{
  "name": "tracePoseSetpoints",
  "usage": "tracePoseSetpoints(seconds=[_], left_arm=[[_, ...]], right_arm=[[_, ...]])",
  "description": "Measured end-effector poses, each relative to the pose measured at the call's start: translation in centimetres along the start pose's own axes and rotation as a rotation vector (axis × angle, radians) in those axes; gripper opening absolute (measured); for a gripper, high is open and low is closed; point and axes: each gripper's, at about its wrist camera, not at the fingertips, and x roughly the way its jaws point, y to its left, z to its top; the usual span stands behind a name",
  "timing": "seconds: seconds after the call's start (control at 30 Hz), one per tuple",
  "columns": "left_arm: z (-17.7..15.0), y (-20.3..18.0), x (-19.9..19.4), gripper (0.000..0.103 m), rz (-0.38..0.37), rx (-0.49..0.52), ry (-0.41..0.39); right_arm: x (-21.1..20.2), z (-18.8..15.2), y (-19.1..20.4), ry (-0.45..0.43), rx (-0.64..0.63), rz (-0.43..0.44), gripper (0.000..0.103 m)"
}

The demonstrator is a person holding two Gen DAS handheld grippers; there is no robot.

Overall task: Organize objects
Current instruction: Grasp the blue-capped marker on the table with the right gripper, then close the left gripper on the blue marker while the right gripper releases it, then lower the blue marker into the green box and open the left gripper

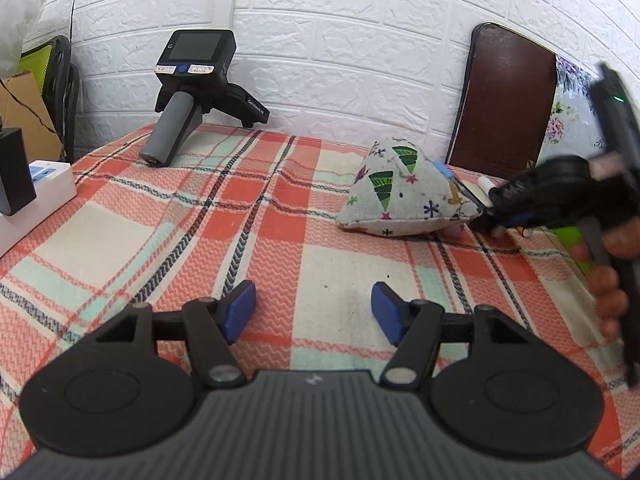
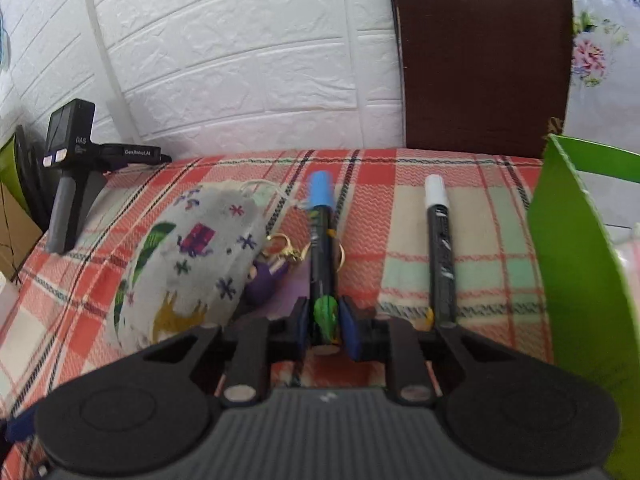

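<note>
In the right wrist view my right gripper (image 2: 325,322) is shut on the near end of a black marker with a blue cap (image 2: 321,232), which lies pointing away on the checked cloth. A black marker with a white cap (image 2: 439,248) lies to its right. A patterned grey fabric pouch (image 2: 192,264) sits to the left, with a purple figure keychain (image 2: 267,276) beside it. A green box (image 2: 576,264) stands at the right. In the left wrist view my left gripper (image 1: 313,312) is open and empty above the cloth; the pouch (image 1: 404,192) and the right gripper (image 1: 500,208) are ahead to the right.
A spare black handheld gripper device (image 1: 192,92) rests at the back by the white brick wall. A white power strip with a black adapter (image 1: 24,196) sits at the left edge. A dark brown board (image 1: 504,100) leans on the wall at the back right.
</note>
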Motion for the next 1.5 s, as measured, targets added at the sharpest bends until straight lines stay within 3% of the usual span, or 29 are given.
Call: tracePoseSetpoints(seconds=[0.17,0.27,0.3,0.43,0.57,0.63,0.73,0.83,0.97,1.07,1.43,1.5], left_arm=[[0.2,0.1,0.2,0.071,-0.02,0.001,0.02],[0.8,-0.9,-0.2,0.07,-0.022,0.019,0.08],[1.2,-1.3,-0.6,0.069,-0.057,-0.004,0.107],[2.7,-5.0,-1.7,0.065,-0.313,-0.106,0.271],[2.0,-10.4,-0.6,0.065,-0.397,-0.065,0.44],[1.2,-11.8,0.5,0.034,-0.422,-0.093,0.491],[1.9,-13.6,-0.3,0.028,-0.409,-0.054,0.461],[4.3,-15.9,-2.6,0.023,-0.437,0.021,0.369],[8.2,-20.0,-3.5,0.022,-0.498,0.106,0.285],[9.6,-23.8,-2.5,0.022,-0.532,0.18,0.255],[9.2,-35.8,4.3,0.023,-0.587,0.326,0.296],[8.9,-37.2,5.3,0.029,-0.573,0.356,0.296]], right_arm=[[-5.6,-5.1,-1.5,0.022,0.032,0.068,0.018],[-9.3,-8.3,-2.0,0.039,0.068,0.128,0.018],[-10.3,-9.1,-2.3,0.04,0.085,0.146,0.018],[-12.6,-10.8,-3.5,0.042,0.164,0.219,0.018],[-13.3,-10.9,-4.7,0.055,0.252,0.278,0.018],[-14.0,-11.1,-4.7,0.035,0.241,0.291,0.018],[-15.4,-11.2,-4.7,-0.018,0.187,0.265,0.018],[-17.3,-10.4,-5.4,-0.122,0.157,0.25,0.018],[-19.6,-8.4,-7.4,-0.283,0.14,0.184,0.018],[-20.1,-6.9,-10.2,-0.349,0.162,0.121,0.018],[-17.5,-4.2,-21.5,-0.374,0.285,-0.062,0.018],[-16.4,-3.9,-22.5,-0.37,0.278,-0.107,0.019]])
